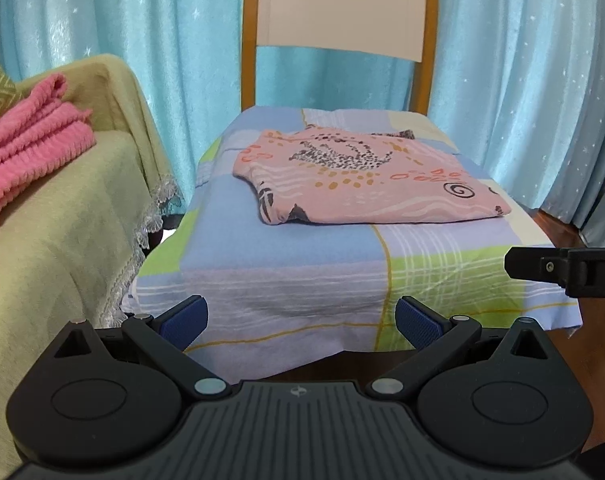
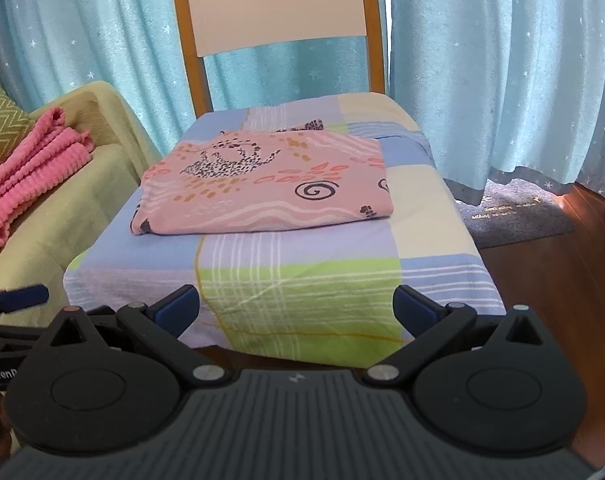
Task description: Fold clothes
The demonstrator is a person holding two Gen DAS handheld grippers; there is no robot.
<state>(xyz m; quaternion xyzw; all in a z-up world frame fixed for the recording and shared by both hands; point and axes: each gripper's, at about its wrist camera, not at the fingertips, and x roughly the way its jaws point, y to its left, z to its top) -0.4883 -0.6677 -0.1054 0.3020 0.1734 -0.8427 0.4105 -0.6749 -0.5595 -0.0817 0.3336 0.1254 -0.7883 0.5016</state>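
Observation:
A pink patterned garment [image 1: 362, 178] [image 2: 262, 184] lies folded into a flat rectangle on the chair seat, which is covered by a checked blue, green and lilac cloth [image 1: 302, 256] [image 2: 302, 288]. My left gripper [image 1: 302, 322] hangs open in front of the seat's near edge, nothing between its blue pads. My right gripper [image 2: 296, 308] is also open and empty, held before the front edge of the seat. Both stand well short of the garment. Part of the right gripper's black body [image 1: 566, 270] shows at the right edge of the left wrist view.
A sofa under a yellow-green cover [image 1: 62, 220] [image 2: 62, 208] stands left of the chair, with a folded pink blanket [image 1: 26, 140] [image 2: 26, 172] on it. Blue curtains [image 1: 522, 80] hang behind. The chair back [image 1: 342, 4] rises beyond the seat. A grey mat [image 2: 518, 216] lies on the wooden floor at right.

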